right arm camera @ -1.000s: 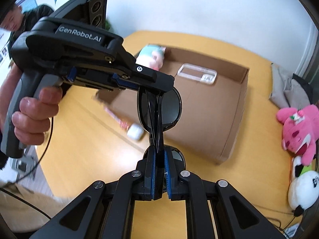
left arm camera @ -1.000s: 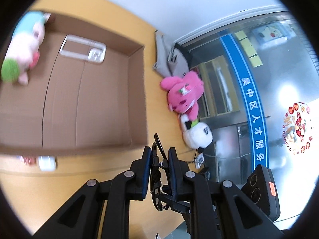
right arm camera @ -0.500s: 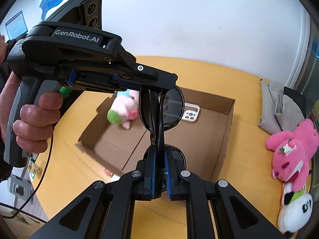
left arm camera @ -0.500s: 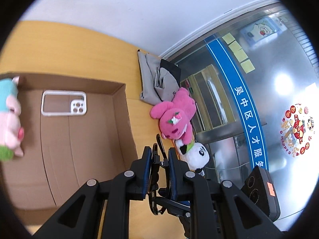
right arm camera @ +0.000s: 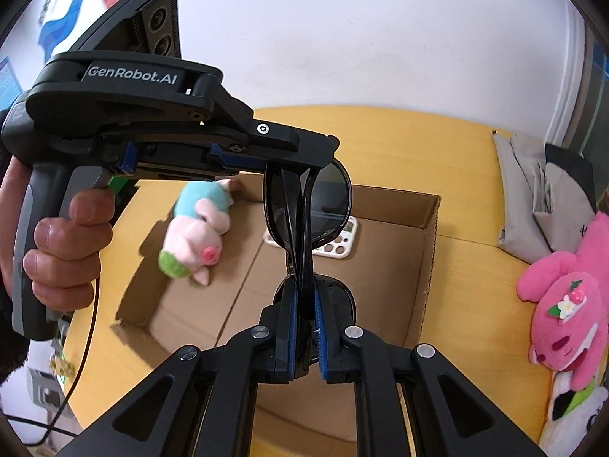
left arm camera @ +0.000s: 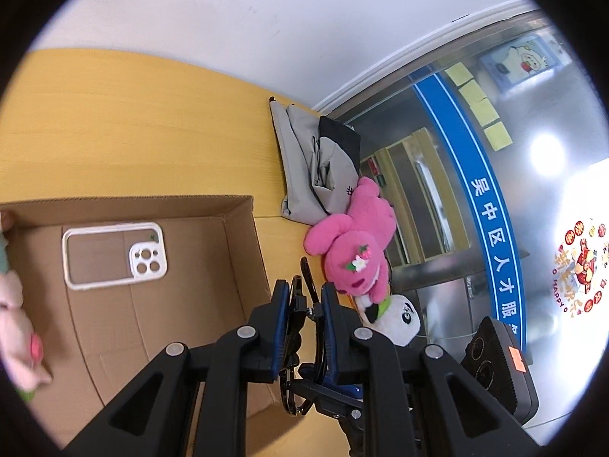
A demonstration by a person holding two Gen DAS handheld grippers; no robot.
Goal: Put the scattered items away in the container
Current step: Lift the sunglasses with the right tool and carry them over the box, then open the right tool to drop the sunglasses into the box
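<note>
Both claws pinch the folded black sunglasses (right arm camera: pixel 304 221) above the open brown cardboard box (right arm camera: pixel 430 266): the right claw (right arm camera: pixel 304 304) is closed on the lower lens, the left claw (right arm camera: pixel 300 163) narrowed onto the upper rim. Release one claw first, I judge, then lower the glasses onto bare box floor beside the white phone case (left arm camera: pixel 114 255), clear of the pastel plush pig (right arm camera: pixel 194 236).

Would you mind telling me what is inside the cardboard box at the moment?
Inside the cardboard box lie a white phone case and a pink pig plush. The sunglasses and right gripper cover part of the floor, so anything there is hidden.
</note>
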